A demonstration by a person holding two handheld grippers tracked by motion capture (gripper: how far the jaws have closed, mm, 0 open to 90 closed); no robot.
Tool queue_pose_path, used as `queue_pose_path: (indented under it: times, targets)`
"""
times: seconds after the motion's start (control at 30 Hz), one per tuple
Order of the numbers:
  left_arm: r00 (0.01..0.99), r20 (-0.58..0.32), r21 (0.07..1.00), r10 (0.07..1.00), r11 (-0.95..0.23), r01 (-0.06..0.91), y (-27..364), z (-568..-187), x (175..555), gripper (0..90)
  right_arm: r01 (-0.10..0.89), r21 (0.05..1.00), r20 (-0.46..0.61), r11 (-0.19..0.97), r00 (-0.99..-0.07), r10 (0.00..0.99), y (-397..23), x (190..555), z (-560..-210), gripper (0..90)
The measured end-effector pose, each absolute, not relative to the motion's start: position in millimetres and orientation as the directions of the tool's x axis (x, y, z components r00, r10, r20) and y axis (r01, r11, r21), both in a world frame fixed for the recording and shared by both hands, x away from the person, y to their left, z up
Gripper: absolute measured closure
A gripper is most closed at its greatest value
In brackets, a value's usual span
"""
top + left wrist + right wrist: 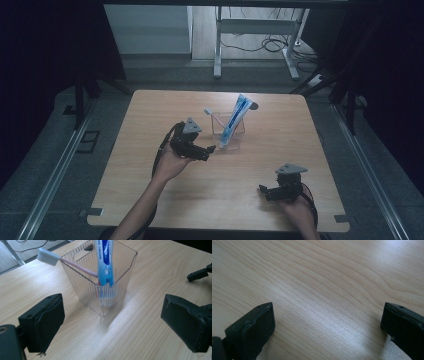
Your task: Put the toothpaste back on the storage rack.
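Before the clear cup [100, 287] with toothpaste tube [105, 262], left gripper [110, 322] fingers wide, empty; right gripper [327, 332] likewise over bare table [324, 277].

My table [150, 200] is light wood with rounded corners, filling the lower middle of the frame. Grey floor [50, 165] lies around it, with a metal rail [55, 172] running up the left side and another rail [372, 180] on the right. Dark curtains [45, 45] close off both upper corners. At top centre stands a white desk frame [260, 27], with cables [270, 45] looped beneath it on paler flooring.
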State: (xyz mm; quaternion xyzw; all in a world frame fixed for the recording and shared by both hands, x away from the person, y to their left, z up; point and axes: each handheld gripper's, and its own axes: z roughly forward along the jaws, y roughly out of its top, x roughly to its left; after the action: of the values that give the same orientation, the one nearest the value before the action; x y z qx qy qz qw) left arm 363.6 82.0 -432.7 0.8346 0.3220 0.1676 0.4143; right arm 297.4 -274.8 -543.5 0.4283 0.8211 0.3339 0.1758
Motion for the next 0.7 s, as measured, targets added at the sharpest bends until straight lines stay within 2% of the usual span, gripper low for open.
queue_pose_path:
  times: [0.7]
  targets:
    - [0.724, -0.005, 0.806, 0.690, -0.426, 0.411, 105, -444, 341, 5.8, 0.586, 0.700, -0.001, 0.407, -0.570, 0.822, -275, 297, -544, 0.0]
